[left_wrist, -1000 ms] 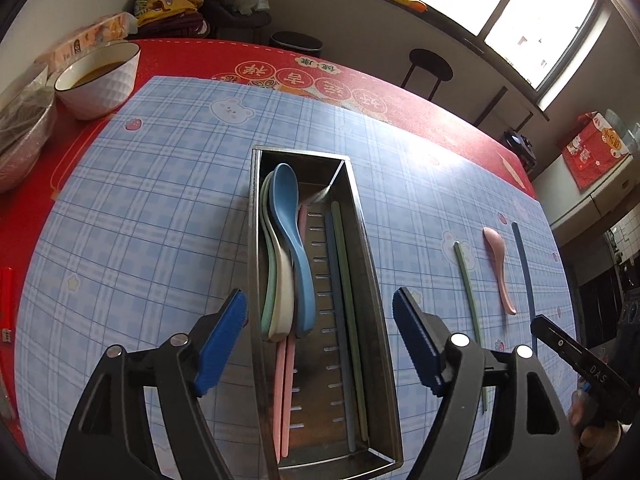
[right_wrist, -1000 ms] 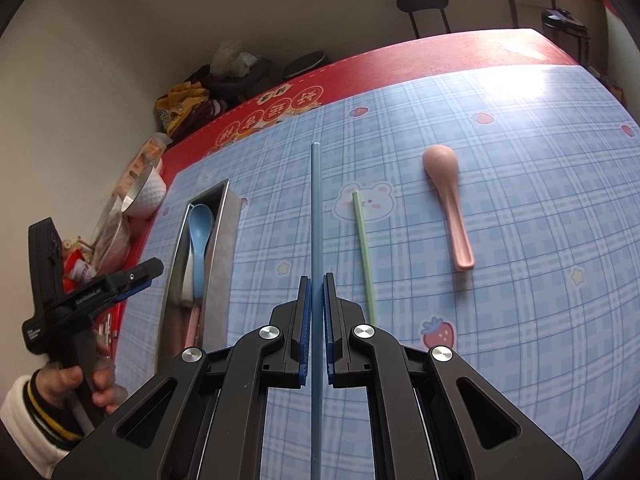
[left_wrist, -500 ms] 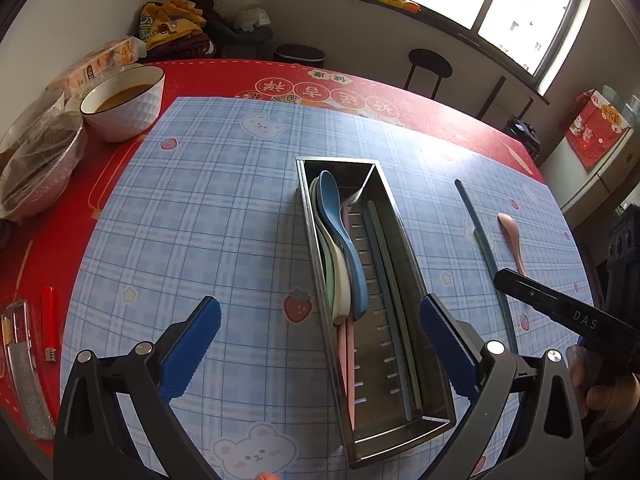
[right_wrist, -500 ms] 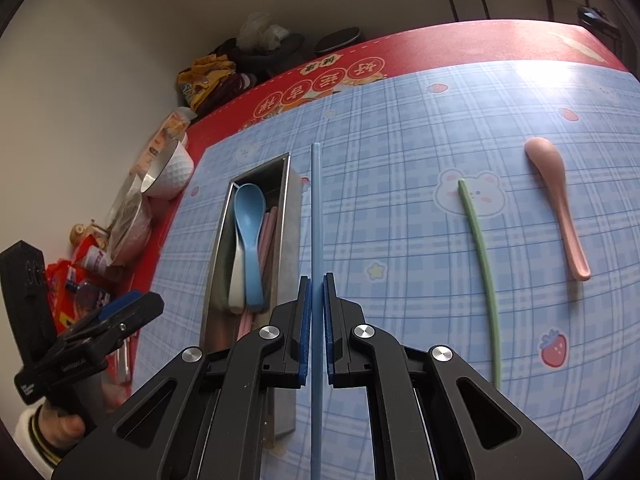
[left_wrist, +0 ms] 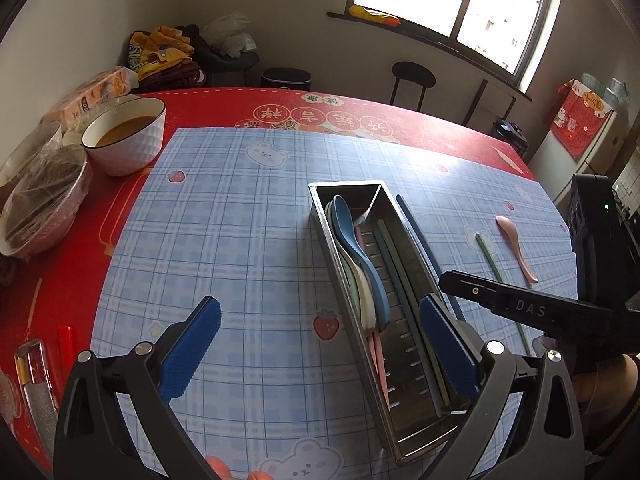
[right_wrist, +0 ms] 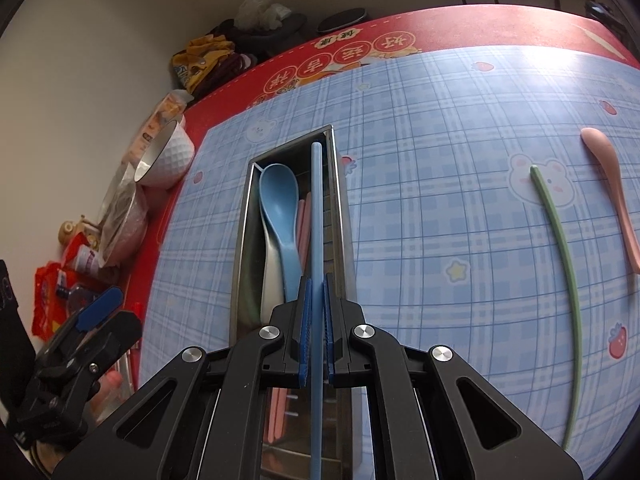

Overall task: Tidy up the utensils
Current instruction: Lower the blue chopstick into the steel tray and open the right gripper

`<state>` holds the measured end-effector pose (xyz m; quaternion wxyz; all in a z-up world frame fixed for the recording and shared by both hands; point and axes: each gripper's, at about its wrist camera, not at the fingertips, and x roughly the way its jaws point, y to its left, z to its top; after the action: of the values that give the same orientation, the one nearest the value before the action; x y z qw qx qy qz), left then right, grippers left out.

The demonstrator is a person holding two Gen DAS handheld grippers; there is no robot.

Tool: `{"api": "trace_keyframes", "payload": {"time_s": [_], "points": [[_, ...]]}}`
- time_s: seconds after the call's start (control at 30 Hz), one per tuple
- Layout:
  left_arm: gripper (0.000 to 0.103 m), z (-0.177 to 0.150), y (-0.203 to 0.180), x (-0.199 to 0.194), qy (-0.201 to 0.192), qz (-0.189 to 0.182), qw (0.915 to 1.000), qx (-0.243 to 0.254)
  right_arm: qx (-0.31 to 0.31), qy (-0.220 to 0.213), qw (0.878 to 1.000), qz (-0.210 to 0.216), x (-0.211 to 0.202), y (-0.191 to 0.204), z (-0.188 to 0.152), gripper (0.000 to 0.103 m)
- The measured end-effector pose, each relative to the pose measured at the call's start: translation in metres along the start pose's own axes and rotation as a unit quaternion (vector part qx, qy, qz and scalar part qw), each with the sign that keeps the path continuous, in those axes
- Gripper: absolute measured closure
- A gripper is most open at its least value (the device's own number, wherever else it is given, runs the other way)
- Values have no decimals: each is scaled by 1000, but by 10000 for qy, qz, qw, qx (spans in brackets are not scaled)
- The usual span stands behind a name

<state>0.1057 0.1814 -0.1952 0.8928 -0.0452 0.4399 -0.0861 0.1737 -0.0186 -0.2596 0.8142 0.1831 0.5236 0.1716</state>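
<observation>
The right gripper (right_wrist: 316, 332) has its ribbed blue pads pinched tight on a thin, straight blue chopstick (right_wrist: 316, 216), which runs forward from between the jaws and hangs over the right-hand part of a long, shiny steel tray (right_wrist: 242, 216). Whether the chopstick's far tip touches the tray is hard to tell from this angle. Just left of it in the tray lie smooth matte spoons, a blue spoon (right_wrist: 280, 200) stacked on pale ones, with pink chopsticks (right_wrist: 304, 220) beside them. Well to the right of the jaws, on the glossy blue checked mat (right_wrist: 440, 160), lie a slim green chopstick (right_wrist: 560, 248) and, beyond it, a rounded pink spoon (right_wrist: 612, 184).

The left gripper (left_wrist: 316, 352) has just been opening; its jaws stand spread wide, with nothing pressed by them. Its right pad hangs over the near end of the tray (left_wrist: 344, 280); its left pad hovers over bare mat. Far off to the left of the jaws, on the red tablecloth (left_wrist: 360, 100), stands a white dimpled bowl (left_wrist: 128, 136) of brown liquid.
</observation>
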Motion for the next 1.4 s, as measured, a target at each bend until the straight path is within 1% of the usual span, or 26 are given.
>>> {"api": "trace_keyframes", "payload": {"time_s": [0.27, 0.53, 0.83, 1.0, 1.17, 1.27, 1.4], "points": [[6, -6, 8, 11, 205, -85, 9997, -72, 79, 213, 9996, -174, 16, 2, 0, 97], [6, -8, 18, 15, 305, -89, 9992, -247, 108, 295, 9993, -193, 25, 4, 2, 97], [6, -7, 19, 16, 281, -167, 9991, -269, 82, 381, 9991, -183, 29, 6, 2, 97], [6, -6, 17, 12, 220, -145, 9993, -261, 16, 388, 9992, -96, 29, 8, 2, 95], [6, -6, 16, 9, 153, -74, 9994, -288, -92, 198, 9996, -156, 20, 8, 1, 95], [6, -4, 14, 6, 75, -34, 9995, -297, -359, -61, 9987, -349, 8, 8, 1, 95], [6, -2, 6, 0, -83, 35, 9997, -234, -742, -412, 9944, -626, -8, 7, -4, 95]]}}
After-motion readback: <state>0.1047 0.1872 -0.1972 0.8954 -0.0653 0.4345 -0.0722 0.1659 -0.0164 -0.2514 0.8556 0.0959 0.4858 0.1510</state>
